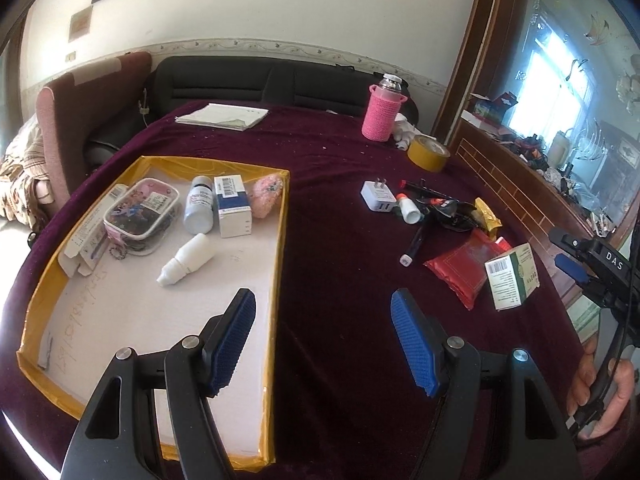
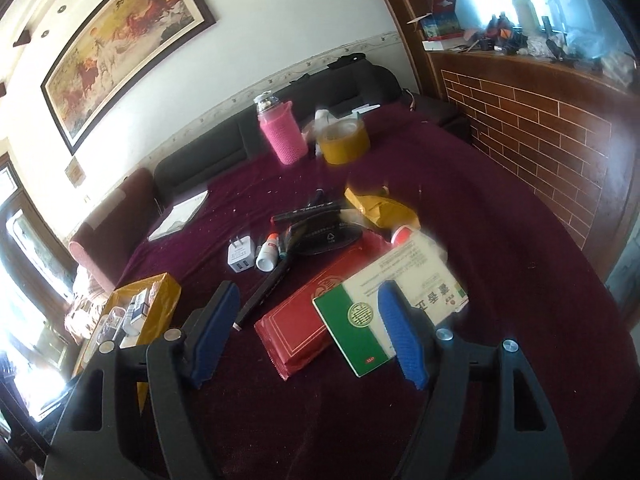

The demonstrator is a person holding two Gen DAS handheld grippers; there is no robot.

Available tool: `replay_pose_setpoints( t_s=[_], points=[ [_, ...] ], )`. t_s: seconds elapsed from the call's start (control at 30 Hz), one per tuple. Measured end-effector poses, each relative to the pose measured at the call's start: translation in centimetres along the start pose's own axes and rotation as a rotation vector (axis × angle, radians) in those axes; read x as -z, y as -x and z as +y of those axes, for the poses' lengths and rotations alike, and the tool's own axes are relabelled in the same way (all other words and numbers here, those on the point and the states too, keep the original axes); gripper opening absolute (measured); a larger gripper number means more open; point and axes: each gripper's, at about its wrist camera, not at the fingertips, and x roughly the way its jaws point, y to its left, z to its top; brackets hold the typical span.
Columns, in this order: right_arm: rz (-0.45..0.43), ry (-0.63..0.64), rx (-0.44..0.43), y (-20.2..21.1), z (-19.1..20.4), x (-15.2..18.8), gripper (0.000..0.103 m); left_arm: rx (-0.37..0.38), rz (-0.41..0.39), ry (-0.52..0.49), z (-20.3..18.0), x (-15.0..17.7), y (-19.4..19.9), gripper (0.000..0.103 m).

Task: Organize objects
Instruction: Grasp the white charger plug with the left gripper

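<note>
Maroon velvet cloth covers the table. Left wrist view: left gripper hangs with blue pads spread, nothing between them, above the right wall of the yellow-edged tray. In the tray, at 11 o'clock of the gripper: a white dropper bottle lying flat, a blue-white box, a clear pouch. At 1 o'clock on the cloth: white charger, red packet, green-white box. Right wrist view: right gripper, pads apart and gripping nothing, hovers over the red packet and green-white box, which rests partly on the packet. Pink-sleeved bottle stands at 12 o'clock, tape roll just beside it.
</note>
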Motion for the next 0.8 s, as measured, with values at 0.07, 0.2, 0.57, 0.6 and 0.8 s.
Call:
replay_pose_setpoints(
  t_s=[0.07, 0.2, 0.57, 0.6, 0.8],
  points=[
    [-0.025, -0.015, 0.009, 0.2, -0.7, -0.5, 0.071, 0.022, 0.042, -0.015, -0.3, -0.4, -0.9, 0.064],
    [-0.070, -0.032, 0.052, -0.3, -2.1, -2.3, 0.071, 0.084, 0.115, 0.008, -0.7, -2.1, -3.0, 0.064],
    [-0.121, -0.271, -0.039, -5.8, -8.8, -7.5, 0.071, 0.026, 0.131, -0.101, -6.3, -9.5, -12.0, 0.064],
    [-0.122, -0.279, -0.047, -5.9, -9.2, -7.3, 0.071, 0.025, 0.126, -0.092, -6.7, -10.2, -13.4, 0.064],
    [-0.060, -0.348, -0.079, -7.3, -11.2, -6.4, 0.071, 0.006, 0.148, 0.021, -7.1, -12.1, -20.6, 0.064]
  ],
)
